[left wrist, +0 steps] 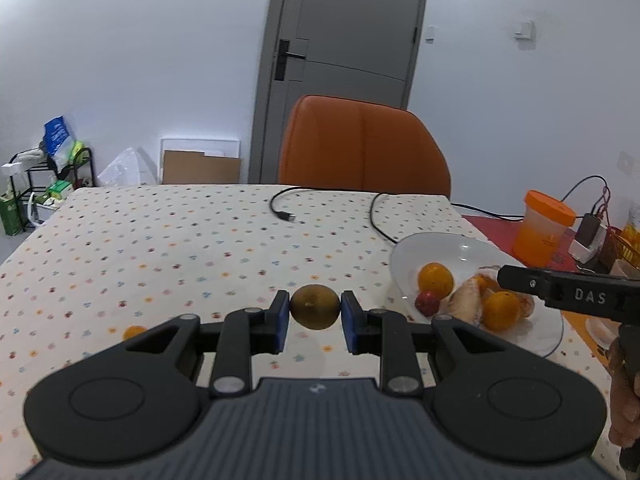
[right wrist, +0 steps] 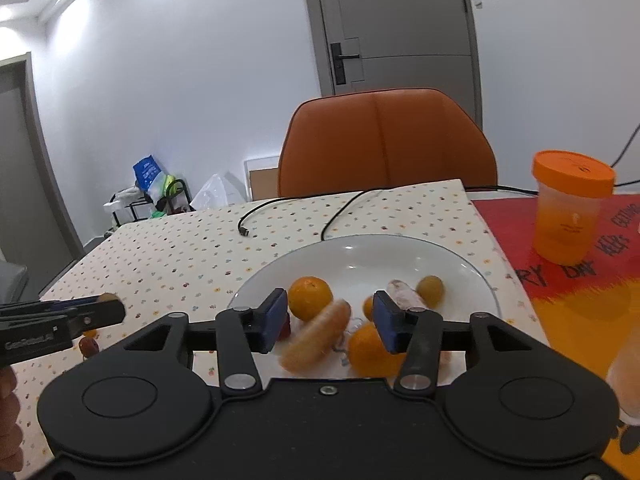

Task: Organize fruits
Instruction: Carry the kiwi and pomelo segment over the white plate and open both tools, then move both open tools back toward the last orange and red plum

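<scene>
My left gripper (left wrist: 315,308) is shut on a brown-green kiwi (left wrist: 315,307), held a little above the dotted tablecloth and left of the white plate (left wrist: 440,240). In the right wrist view my right gripper (right wrist: 330,308) stands open over the plate (right wrist: 360,244). A blurred, elongated orange-beige piece (right wrist: 316,340) lies just below its fingers. On the plate sit two oranges (right wrist: 310,298) (right wrist: 374,350), a greenish fruit (right wrist: 430,290) and a pale pink piece (right wrist: 404,296). A small orange (left wrist: 134,332) and a red fruit (right wrist: 88,345) lie on the cloth.
A black cable (left wrist: 280,210) loops across the far side of the table. An orange chair (left wrist: 362,144) stands behind it. An orange-lidded cup (right wrist: 570,216) sits on a red mat at the right. The left gripper (right wrist: 108,312) shows at the left edge.
</scene>
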Available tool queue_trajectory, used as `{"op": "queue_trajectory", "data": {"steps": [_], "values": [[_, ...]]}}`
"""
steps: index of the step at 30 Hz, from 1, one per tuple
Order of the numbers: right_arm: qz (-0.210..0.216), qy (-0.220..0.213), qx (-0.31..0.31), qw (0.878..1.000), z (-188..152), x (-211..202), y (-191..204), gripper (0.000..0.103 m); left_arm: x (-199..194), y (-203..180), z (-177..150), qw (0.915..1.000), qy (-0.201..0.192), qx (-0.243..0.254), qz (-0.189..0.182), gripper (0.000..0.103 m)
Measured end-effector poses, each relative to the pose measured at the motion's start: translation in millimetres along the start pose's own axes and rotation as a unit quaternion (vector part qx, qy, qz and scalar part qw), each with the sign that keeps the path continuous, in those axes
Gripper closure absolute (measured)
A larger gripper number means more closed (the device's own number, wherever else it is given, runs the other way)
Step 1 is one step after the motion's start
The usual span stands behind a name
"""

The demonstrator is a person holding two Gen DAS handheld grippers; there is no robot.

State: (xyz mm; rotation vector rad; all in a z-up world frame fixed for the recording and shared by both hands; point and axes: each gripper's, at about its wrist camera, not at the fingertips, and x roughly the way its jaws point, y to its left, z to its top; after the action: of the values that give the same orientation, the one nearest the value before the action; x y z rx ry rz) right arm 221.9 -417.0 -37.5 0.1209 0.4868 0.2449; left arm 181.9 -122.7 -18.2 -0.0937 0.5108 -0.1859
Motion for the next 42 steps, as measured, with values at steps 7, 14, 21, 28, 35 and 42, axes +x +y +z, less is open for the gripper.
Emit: {"op": "queue_trajectory", "data": {"steps": [7,14,21,28,35,42], "values": [[-0.002,-0.006,0.013,1.000,-8,-21,-14,0.052,7,-26,3,0.9995,0.003,0.020,-0.022,0.077],[-0.004,-0.013,0.028,1.000,-14,-35,-25,0.050,11,-53,6,0.9983,0.000,0.043,-0.040,0.077],[0.001,-0.018,0.035,0.999,-21,-42,-32,0.048,13,-73,10,0.9972,-0.002,0.057,-0.048,0.077],[0.005,-0.022,0.051,0.998,-24,-46,-42,0.047,18,-88,8,0.9966,0.006,0.066,-0.050,0.075],[0.003,-0.011,0.062,0.998,-29,-45,-45,0.044,15,-81,5,0.9980,0.016,0.051,-0.035,0.065],[0.007,-0.006,0.058,0.998,-28,-46,-33,0.039,0,-53,2,0.9995,0.013,0.029,-0.011,0.044]]}}
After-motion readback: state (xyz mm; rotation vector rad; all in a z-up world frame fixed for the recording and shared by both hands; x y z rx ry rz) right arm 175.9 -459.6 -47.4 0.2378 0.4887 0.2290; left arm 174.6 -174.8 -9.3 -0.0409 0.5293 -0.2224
